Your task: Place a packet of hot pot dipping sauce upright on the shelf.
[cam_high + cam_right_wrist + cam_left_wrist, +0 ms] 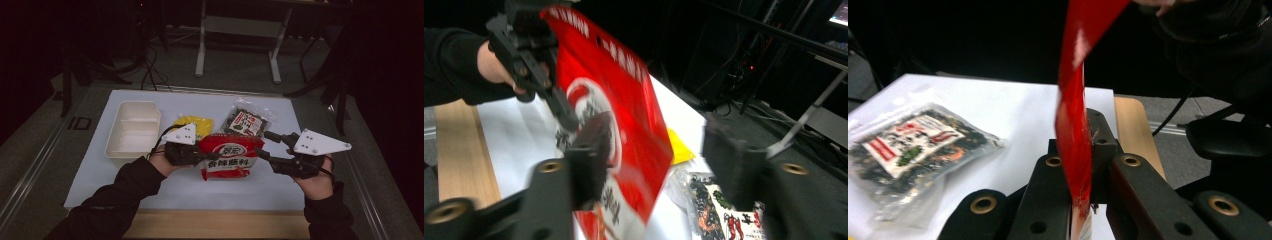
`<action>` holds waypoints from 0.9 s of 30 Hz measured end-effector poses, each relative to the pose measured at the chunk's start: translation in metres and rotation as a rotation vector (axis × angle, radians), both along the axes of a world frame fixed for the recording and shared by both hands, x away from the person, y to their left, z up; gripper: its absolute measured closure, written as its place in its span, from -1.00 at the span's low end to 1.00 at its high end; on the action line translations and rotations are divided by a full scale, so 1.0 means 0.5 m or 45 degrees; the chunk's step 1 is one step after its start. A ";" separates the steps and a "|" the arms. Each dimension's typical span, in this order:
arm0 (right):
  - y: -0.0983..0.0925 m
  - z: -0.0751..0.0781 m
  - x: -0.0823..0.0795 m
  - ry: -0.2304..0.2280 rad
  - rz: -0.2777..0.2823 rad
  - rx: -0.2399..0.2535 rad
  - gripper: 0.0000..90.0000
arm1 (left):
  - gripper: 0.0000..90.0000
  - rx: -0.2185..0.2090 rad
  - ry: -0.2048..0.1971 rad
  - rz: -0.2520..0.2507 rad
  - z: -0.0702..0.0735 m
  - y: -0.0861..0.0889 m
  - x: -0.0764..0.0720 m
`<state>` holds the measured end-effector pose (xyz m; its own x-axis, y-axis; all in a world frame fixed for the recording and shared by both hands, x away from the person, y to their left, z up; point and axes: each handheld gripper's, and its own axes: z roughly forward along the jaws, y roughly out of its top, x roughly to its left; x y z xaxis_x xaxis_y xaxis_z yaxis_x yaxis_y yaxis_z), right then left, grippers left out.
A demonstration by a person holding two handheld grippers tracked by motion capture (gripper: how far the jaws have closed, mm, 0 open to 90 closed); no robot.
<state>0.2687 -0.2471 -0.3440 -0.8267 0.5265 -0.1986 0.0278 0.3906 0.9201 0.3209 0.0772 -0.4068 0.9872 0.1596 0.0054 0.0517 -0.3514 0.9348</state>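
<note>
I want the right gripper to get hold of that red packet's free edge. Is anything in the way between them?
Nothing visible stands between them. The right gripper has its jaws open right at the edge of the red packet, which the left gripper holds clamped above the table. The dark packet lies farther back.

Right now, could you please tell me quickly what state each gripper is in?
Left gripper: shut on the red packet, gripping its edge.
Right gripper: open, jaws apart, pads not pressing the packet.
</note>
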 end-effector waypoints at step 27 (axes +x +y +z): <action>0.009 -0.130 0.042 0.183 -0.090 0.209 -0.70 | 1.00 -0.019 -0.143 0.267 0.126 0.233 0.071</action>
